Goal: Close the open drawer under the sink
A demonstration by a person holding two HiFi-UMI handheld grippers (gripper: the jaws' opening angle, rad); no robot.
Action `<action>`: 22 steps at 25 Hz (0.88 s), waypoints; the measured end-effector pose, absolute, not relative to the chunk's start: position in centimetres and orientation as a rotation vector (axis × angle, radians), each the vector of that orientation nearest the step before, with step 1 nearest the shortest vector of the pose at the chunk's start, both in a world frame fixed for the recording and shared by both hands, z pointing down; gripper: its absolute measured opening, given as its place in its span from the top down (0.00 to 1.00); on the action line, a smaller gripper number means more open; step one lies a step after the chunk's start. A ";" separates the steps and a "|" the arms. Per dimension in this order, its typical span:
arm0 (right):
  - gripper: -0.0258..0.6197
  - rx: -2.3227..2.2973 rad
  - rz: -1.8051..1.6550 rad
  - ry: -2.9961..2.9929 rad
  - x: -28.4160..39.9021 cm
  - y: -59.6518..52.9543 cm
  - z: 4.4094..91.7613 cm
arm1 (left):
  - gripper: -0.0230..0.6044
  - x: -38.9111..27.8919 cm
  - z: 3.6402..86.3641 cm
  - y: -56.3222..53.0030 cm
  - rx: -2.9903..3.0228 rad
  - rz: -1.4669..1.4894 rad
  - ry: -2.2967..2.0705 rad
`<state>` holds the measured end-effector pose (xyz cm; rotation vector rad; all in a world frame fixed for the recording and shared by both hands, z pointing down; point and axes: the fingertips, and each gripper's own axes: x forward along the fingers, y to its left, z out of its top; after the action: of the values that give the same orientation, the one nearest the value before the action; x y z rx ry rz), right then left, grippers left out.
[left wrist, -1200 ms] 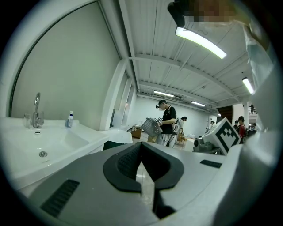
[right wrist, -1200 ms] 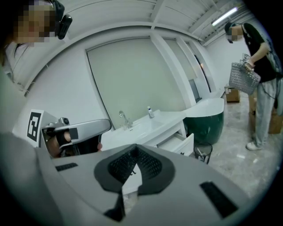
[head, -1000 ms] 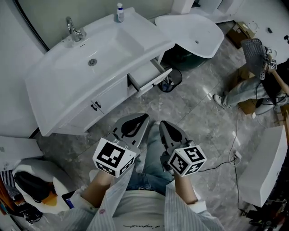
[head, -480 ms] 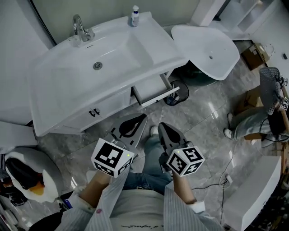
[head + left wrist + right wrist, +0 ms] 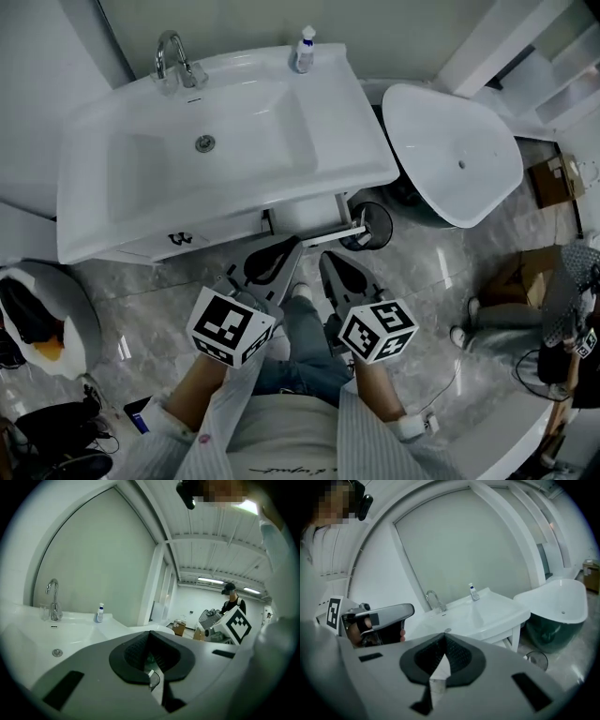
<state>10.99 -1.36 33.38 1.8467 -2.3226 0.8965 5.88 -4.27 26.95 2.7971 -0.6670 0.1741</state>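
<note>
Seen from above, a white rectangular ceramic sink [image 5: 234, 141] on a white cabinet fills the upper part of the picture. A curved chrome tap [image 5: 173, 58] is mounted at its back edge, and a small white bottle with a blue top [image 5: 302, 47] stands at its back right corner. Under the right half of the sink, the white cabinet drawer [image 5: 309, 217] stands open, projecting over the grey marble-patterned floor [image 5: 412, 281]. A round black wire bin [image 5: 373, 225] is seen just beside the drawer's right end, and a white oval freestanding tub [image 5: 455, 155] is placed to the right of the sink.

In front of the drawer, two grey tongs are held side by side, pointed towards it but not touching it. The left tongs [image 5: 296, 242] are closed, with nothing between the jaws (in the left gripper view the dark ribbed pads are seen meeting at the tip). The right tongs [image 5: 324, 255] are likewise pressed together and empty.

The holder's striped shirt sleeves [image 5: 225, 412] are visible at the bottom edge. At the right, another person's legs [image 5: 497, 319] are stretched out on the floor near a brown cardboard box [image 5: 553, 178].
</note>
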 end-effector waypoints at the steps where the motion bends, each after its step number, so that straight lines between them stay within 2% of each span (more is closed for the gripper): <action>1: 0.95 1.823 0.893 -2.334 11.7 -1.9 33.4 | 0.94 6.5 27.0 -4.7 2.790 0.171 -0.690; 10: 0.95 1.626 0.889 -2.410 16.7 -4.7 34.2 | 0.94 10.8 27.9 -7.0 2.719 0.160 -0.893; 22: 0.95 1.477 0.942 -2.401 16.5 -6.4 37.0 | 0.94 10.3 30.2 -8.2 2.631 0.188 -0.990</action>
<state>16.53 -6.37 37.02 1.4769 -2.4008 0.9416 10.26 -8.19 30.21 2.6311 -0.9896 0.1884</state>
